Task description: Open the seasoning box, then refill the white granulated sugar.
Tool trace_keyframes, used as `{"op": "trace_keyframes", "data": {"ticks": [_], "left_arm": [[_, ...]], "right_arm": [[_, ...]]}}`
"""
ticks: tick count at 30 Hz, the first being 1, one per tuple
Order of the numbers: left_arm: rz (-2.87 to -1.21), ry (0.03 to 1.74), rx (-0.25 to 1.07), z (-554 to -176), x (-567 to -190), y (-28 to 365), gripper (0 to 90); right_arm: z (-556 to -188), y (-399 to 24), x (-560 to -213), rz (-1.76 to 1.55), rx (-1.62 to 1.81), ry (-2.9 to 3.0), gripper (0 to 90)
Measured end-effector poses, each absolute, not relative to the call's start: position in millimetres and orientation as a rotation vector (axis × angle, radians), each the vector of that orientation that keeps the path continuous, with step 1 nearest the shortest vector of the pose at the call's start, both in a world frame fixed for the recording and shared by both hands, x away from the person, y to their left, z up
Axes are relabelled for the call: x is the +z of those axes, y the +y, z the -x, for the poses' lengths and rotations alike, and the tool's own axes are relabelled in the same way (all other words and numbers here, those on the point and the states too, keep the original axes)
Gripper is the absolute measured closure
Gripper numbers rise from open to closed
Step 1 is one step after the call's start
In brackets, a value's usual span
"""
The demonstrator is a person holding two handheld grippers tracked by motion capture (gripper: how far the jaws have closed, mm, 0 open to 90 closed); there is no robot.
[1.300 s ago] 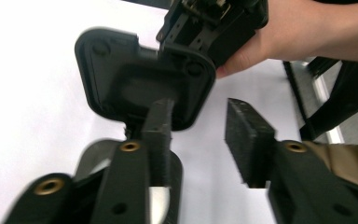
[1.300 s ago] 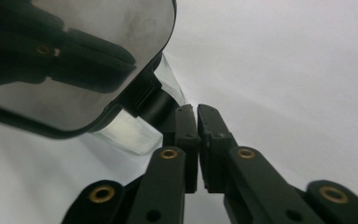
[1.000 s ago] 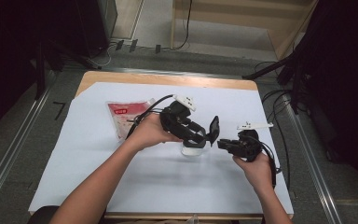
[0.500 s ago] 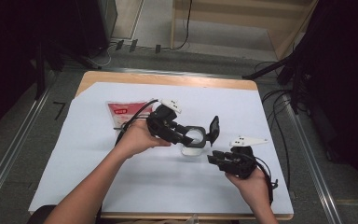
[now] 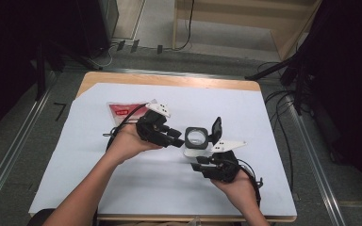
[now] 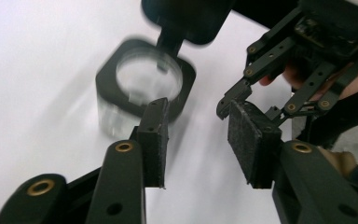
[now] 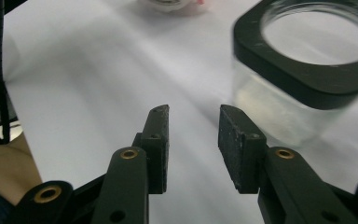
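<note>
A clear square jar (image 5: 196,140) with a black rim stands mid-table, its black flip lid (image 5: 215,130) raised behind it. My left gripper (image 5: 179,141) sits just left of the jar; its jaws have just been closing, with nothing between them. In the left gripper view the jar (image 6: 140,88) lies beyond the left gripper (image 6: 196,108) with its pads apart. My right gripper (image 5: 197,165) is in front of the jar, near the table's front; its jaws have just been opening and hold nothing. The right gripper view shows the jar (image 7: 275,105) to the right of the right gripper (image 7: 194,114).
A red and white packet (image 5: 122,112) lies flat behind my left hand. A white sheet (image 5: 264,122) covers the wooden table, with bare room at the right and front left. In the left gripper view the right gripper (image 6: 303,56) is close at the upper right.
My left gripper has drawn back to the left, uncovering the jar's mouth. The right gripper has slid toward the front edge and leftward. The jar and its lid have stayed put.
</note>
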State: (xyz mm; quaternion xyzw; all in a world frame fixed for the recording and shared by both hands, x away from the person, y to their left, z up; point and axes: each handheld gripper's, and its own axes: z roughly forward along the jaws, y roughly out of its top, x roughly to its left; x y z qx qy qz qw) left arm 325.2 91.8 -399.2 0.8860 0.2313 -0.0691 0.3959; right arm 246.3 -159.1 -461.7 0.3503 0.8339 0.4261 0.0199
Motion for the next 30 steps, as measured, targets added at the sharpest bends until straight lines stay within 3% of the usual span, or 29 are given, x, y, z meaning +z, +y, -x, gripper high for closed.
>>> {"op": "trace_keyframes", "data": {"ticks": [9, 18, 30], "left_arm": [[-2.228, 0.607, -0.001, -318, -395, 126, 46.4], [-2.228, 0.658, -0.085, -325, -394, 150, 47.6], [-2.230, 0.706, -0.079, -327, -387, 177, 45.9]], "right_arm": [[-249, -141, -465, -1.043, 1.347, 2.652, 52.6], [-252, -132, -468, -1.024, 1.310, 2.682, 51.6], [-258, -128, -474, -1.018, 1.289, 2.717, 47.2]]}}
